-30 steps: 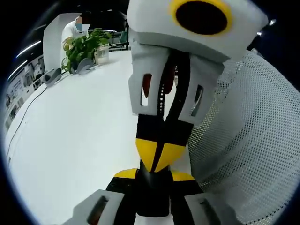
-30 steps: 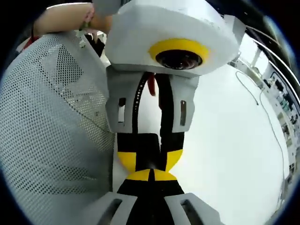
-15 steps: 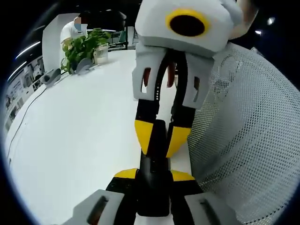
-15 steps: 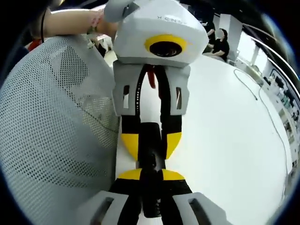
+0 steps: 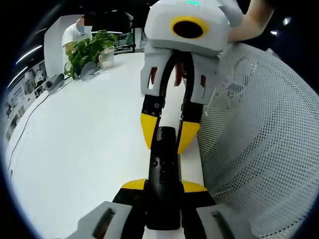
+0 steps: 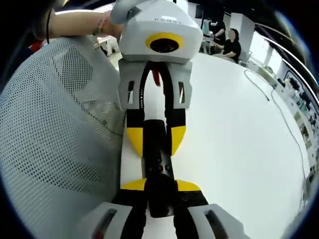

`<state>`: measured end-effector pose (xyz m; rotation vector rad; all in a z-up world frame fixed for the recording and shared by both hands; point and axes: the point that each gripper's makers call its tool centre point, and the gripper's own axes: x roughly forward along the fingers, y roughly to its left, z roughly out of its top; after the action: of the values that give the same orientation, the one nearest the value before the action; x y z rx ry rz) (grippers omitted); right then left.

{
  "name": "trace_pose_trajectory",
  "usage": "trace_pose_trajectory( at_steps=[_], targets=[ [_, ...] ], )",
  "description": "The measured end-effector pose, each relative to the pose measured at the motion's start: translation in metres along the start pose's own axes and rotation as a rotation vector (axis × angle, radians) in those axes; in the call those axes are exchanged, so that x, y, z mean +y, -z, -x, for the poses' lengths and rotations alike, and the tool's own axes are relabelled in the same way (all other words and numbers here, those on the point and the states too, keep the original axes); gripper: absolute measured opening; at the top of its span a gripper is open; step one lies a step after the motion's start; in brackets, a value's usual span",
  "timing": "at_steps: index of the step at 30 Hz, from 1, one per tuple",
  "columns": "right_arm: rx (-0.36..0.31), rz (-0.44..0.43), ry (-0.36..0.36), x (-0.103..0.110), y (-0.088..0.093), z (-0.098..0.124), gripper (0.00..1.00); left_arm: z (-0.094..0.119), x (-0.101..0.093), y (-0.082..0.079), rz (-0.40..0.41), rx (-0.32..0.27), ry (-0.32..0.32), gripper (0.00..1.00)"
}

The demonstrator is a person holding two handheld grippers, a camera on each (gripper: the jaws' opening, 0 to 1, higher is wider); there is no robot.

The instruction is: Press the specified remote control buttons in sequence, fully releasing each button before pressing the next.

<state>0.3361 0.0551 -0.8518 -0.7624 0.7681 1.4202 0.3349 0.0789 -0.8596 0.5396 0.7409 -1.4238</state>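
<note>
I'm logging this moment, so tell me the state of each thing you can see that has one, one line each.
Remote control: held at both ends, spanning the two grippers above the table.
Left gripper: shut on the remote control's near end.
Right gripper: shut on the remote control's opposite end.
Mesh basket: beside the grippers, contents not visible.
Potted plant: upright at the far end of the table.
Cable: lying loose across the table.

The remote point(image 5: 163, 172) has its near end hidden between the left gripper point(image 5: 163, 188) jaws; its buttons are too small to read. The mesh chair back point(image 5: 259, 149) is cut off.
</note>
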Motion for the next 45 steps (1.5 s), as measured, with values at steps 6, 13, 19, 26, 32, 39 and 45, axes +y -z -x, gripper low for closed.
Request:
trace_pose_trajectory(
  at_steps=[6, 13, 19, 26, 32, 39, 45],
  targets=[
    [-0.002, -0.012, 0.001, -0.001, 0.004, 0.003, 0.19, 0.0, 0.0, 0.0, -0.002, 0.0, -0.001, 0.24],
    [-0.014, -0.012, -0.001, -0.004, 0.007, 0.005, 0.21, 0.0, 0.0, -0.001, -0.002, -0.001, -0.002, 0.24],
    [-0.017, -0.017, -0.008, -0.002, 0.01, 0.007, 0.2, 0.0, 0.0, -0.002, -0.002, -0.002, -0.003, 0.24],
    [-0.01, -0.046, -0.008, -0.002, 0.017, 0.005, 0.21, 0.0, 0.0, -0.001, -0.009, -0.001, -0.006, 0.24],
    [-0.021, -0.021, -0.019, -0.001, 0.018, 0.003, 0.21, 0.0, -0.001, -0.001, -0.022, -0.004, -0.015, 0.24],
    [-0.041, -0.036, -0.039, 0.0, 0.019, 0.003, 0.2, -0.002, -0.002, -0.001, -0.06, 0.017, -0.032, 0.25],
    [-0.055, -0.047, -0.044, 0.001, 0.018, 0.002, 0.21, -0.002, 0.0, -0.002, -0.013, 0.014, -0.036, 0.25]
  ],
)
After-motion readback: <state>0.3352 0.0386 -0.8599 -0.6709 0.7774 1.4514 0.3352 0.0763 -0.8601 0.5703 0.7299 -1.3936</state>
